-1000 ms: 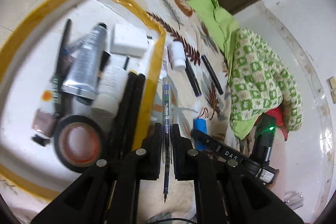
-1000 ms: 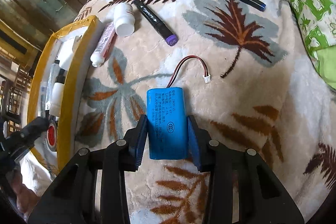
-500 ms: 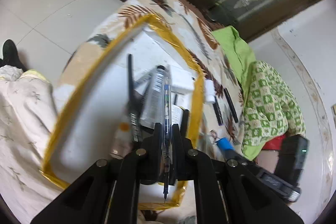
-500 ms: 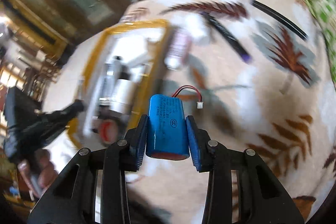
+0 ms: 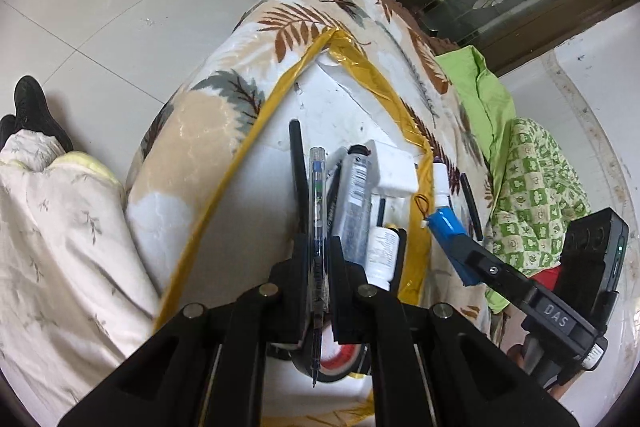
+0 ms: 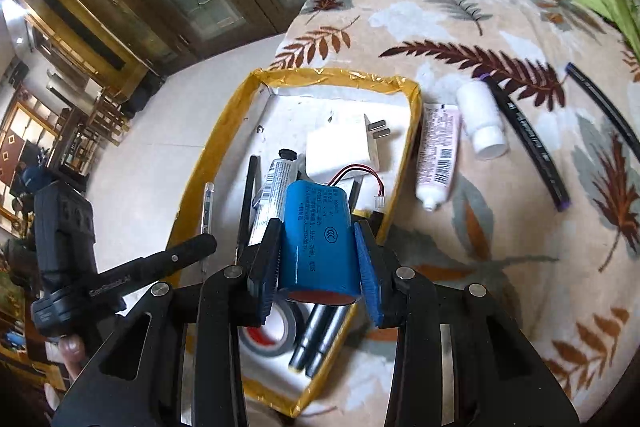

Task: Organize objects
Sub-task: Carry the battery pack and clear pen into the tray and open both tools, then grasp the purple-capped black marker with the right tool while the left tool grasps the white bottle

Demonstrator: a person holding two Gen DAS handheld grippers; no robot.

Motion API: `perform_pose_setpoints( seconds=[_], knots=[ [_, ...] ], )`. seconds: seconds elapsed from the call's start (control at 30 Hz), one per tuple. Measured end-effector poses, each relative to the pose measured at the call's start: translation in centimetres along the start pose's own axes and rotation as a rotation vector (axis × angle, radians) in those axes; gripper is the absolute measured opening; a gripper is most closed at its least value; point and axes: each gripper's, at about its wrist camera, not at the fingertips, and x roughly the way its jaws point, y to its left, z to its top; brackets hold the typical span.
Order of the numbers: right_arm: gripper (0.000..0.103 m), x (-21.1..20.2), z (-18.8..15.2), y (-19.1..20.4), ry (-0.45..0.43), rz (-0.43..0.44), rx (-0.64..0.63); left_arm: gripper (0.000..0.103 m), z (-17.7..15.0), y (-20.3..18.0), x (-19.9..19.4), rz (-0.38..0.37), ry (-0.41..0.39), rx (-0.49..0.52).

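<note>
Objects for sorting are roughly half dealt with, going by what's visible. Already lying in the yellow-taped white tray (image 6: 244,115): a white plug adapter (image 6: 340,151), a silver tube (image 6: 272,191), a tape roll (image 6: 268,331), two black markers (image 6: 320,331) and a few more bits that can't be made out properly.

Two more are being carried right now. A blue battery pack (image 6: 320,243) is clamped between the jaws of the right gripper (image 6: 320,267), held above the tray's near-right part. Its long axis runs along the fingers, with the red-and-black lead and white connector at the far end, pointing away from the camera. A clear pen (image 5: 317,247) is pinched tight in the left gripper (image 5: 318,291), also lengthwise along the fingers, tip poking back toward the camera, over the tray.

Still out on the leaf-print blanket (image 6: 500,227): a pink tube (image 6: 438,155) just beside the tray wall, a white bottle (image 6: 482,119), a black marker with a purple end (image 6: 528,143) and a thin black stick (image 6: 604,103).
</note>
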Motion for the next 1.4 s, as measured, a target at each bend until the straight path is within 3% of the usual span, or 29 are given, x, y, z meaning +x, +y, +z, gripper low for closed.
perform_pose_setpoints(
  seconds=[0.2,0.27,0.37,0.67,0.77,0.8,0.83,0.9,0.97,1.03,1.1,1.2,1.37,1.4],
  knots=[
    [0.034,2.7,0.7,0.5,0.033,-0.043,-0.026,0.007,0.6,0.6,1.3,0.027,0.033,0.011],
    [0.026,3.4,0.8,0.8,0.034,-0.055,-0.04,0.007,0.5,0.5,1.5,0.017,0.034,0.018],
    [0.024,4.0,1.0,1.5,0.028,-0.078,-0.071,0.007,0.1,0.1,2.0,0.032,0.038,0.042],
    [0.025,3.2,0.8,1.5,0.009,-0.048,-0.077,0.008,-0.3,0.5,2.0,-0.006,0.011,0.041],
    [0.035,1.4,0.2,1.0,-0.026,-0.061,-0.084,0.008,-0.2,1.0,1.6,-0.056,0.009,0.006],
    [0.048,0.5,-0.1,0.5,-0.043,-0.068,-0.08,0.009,-0.2,1.2,1.3,-0.069,0.006,-0.008],
    [0.057,-0.3,-0.4,-0.1,-0.061,-0.079,-0.072,0.012,-0.2,1.2,1.1,-0.074,0.0,-0.015],
    [0.062,-1.9,-1.2,-1.8,-0.086,-0.103,-0.049,0.024,-0.5,1.0,0.2,-0.087,-0.035,-0.011],
    [0.065,-2.9,-2.0,-3.8,-0.087,-0.147,-0.028,0.057,-0.9,0.1,-0.7,-0.109,-0.071,0.016],
    [0.065,-3.3,-3.0,-6.4,-0.061,-0.23,-0.009,0.078,-1.7,-1.4,-1.7,-0.107,-0.132,0.061],
    [0.065,-3.4,-4.1,-8.5,-0.039,-0.277,0.002,0.079,-2.8,-3.5,-3.0,-0.096,-0.194,0.123],
    [0.065,-2.0,-6.0,-10.7,0.045,-0.328,-0.021,0.079,-4.4,-6.2,-3.9,-0.127,-0.227,0.158],
    [0.067,-1.3,-7.9,-11.2,0.062,-0.363,-0.104,0.079,-7.3,-10.5,-3.5,-0.14,-0.216,0.227],
    [0.072,-1.2,-7.9,-11.3,0.063,-0.353,-0.113,0.079,-7.7,-11.2,-3.1,-0.13,-0.204,0.254]
  ],
)
